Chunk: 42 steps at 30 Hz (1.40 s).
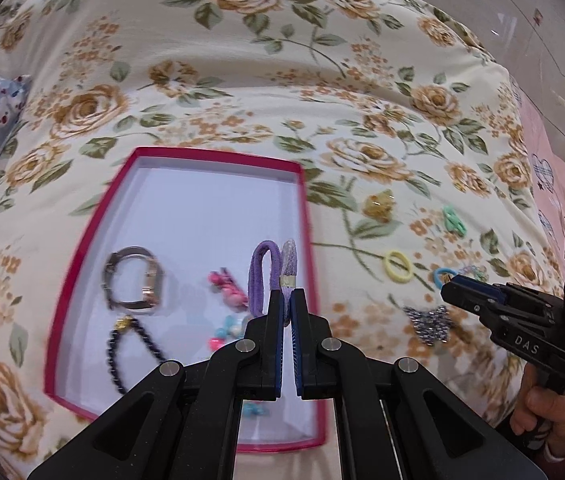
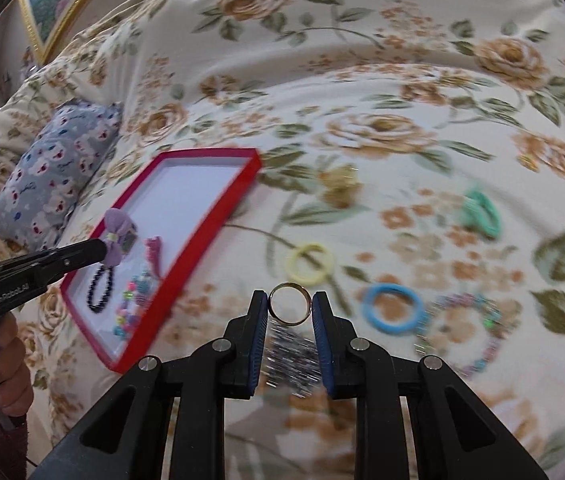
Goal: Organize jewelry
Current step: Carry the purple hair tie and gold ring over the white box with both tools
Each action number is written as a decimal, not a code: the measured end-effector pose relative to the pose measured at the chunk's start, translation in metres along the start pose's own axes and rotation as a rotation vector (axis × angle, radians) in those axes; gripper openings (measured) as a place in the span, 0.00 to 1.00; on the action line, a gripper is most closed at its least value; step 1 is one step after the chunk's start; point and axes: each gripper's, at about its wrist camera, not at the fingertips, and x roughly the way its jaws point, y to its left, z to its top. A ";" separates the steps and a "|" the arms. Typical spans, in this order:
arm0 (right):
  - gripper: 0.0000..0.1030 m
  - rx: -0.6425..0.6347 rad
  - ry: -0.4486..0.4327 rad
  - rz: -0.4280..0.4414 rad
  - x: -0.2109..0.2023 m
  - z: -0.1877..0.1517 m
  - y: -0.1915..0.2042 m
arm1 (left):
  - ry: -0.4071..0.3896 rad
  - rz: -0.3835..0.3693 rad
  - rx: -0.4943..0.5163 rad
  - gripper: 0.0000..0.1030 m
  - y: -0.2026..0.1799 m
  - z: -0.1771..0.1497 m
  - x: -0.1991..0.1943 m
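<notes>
My left gripper point(image 1: 287, 298) is shut on a purple hair tie with a bow point(image 1: 263, 276) and holds it over the right side of the red tray point(image 1: 307, 216). In the tray lie a watch point(image 1: 134, 276), a black bead bracelet point(image 1: 136, 354), a pink piece point(image 1: 226, 286) and some coloured beads. In the right wrist view, my right gripper point(image 2: 289, 307) is shut on a gold ring point(image 2: 289, 305), just above the floral bedspread to the right of the tray point(image 2: 218, 222). The left gripper point(image 2: 98, 251) with the purple bow point(image 2: 116, 232) shows at the left there.
Loose on the bedspread right of the tray are an amber claw clip point(image 2: 340, 186), a green clip point(image 2: 480, 210), a yellow hair tie point(image 2: 309, 268), a blue hair tie point(image 2: 393, 309), a beaded bracelet point(image 2: 466, 332) and a sparkly butterfly point(image 1: 430, 324). A blue floral pillow point(image 2: 50, 176) lies left of the tray.
</notes>
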 end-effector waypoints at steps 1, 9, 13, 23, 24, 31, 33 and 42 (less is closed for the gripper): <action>0.22 -0.010 0.002 0.011 0.003 0.003 0.006 | -0.004 0.007 -0.010 0.03 0.006 0.000 -0.002; 0.22 -0.097 0.013 0.095 0.030 0.023 0.060 | -0.015 0.065 -0.063 0.03 0.042 0.003 -0.009; 0.22 -0.124 0.022 0.124 0.046 0.032 0.080 | -0.010 0.094 -0.070 0.03 0.053 0.009 -0.002; 0.22 -0.158 0.051 0.150 0.089 0.057 0.104 | 0.010 0.125 -0.046 0.03 0.068 0.040 0.036; 0.22 -0.158 0.054 0.150 0.093 0.059 0.104 | 0.015 0.125 -0.041 0.03 0.069 0.043 0.041; 0.22 -0.172 0.092 0.141 0.121 0.071 0.105 | 0.068 0.136 -0.014 0.03 0.074 0.063 0.085; 0.22 -0.179 0.100 0.133 0.128 0.073 0.105 | 0.082 0.137 -0.012 0.03 0.076 0.067 0.096; 0.22 -0.240 0.153 0.101 0.146 0.071 0.110 | 0.116 0.148 -0.003 0.03 0.076 0.070 0.121</action>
